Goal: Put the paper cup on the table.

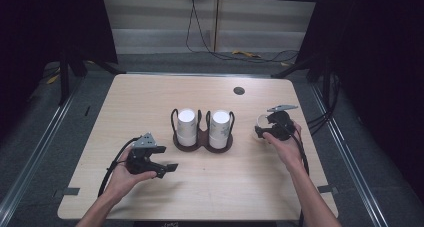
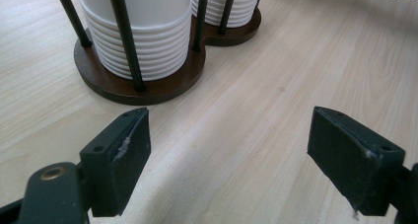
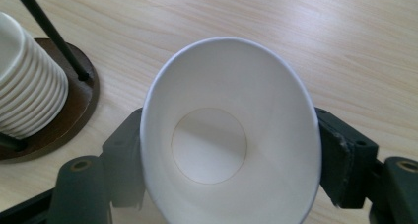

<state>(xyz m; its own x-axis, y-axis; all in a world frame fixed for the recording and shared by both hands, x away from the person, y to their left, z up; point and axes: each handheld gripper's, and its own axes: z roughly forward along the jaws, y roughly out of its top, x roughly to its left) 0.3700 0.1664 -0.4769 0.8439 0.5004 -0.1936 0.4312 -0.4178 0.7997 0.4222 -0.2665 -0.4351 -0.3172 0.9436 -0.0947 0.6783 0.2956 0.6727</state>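
One cup out of the holder; left side idle.

Lower left: left gripper [image 1: 161, 167], jaws apart, empty. Centre: cup holder [image 1: 202, 139] with two stacks of cups [image 1: 186, 128]. Centre right: right gripper [image 1: 261, 132] clamped on a single paper cup [image 3: 231, 135], apparently just separated; placement seemingly remains.

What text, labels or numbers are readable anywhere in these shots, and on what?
None readable.
Paper cup in the right gripper: plain white inside, no print showing.
Stacked cups in the wooden holder: a small dark-green mark at the top edge of the left gripper view, cut off and illegible.
Table: a faint mark at the near edge, too small to read.
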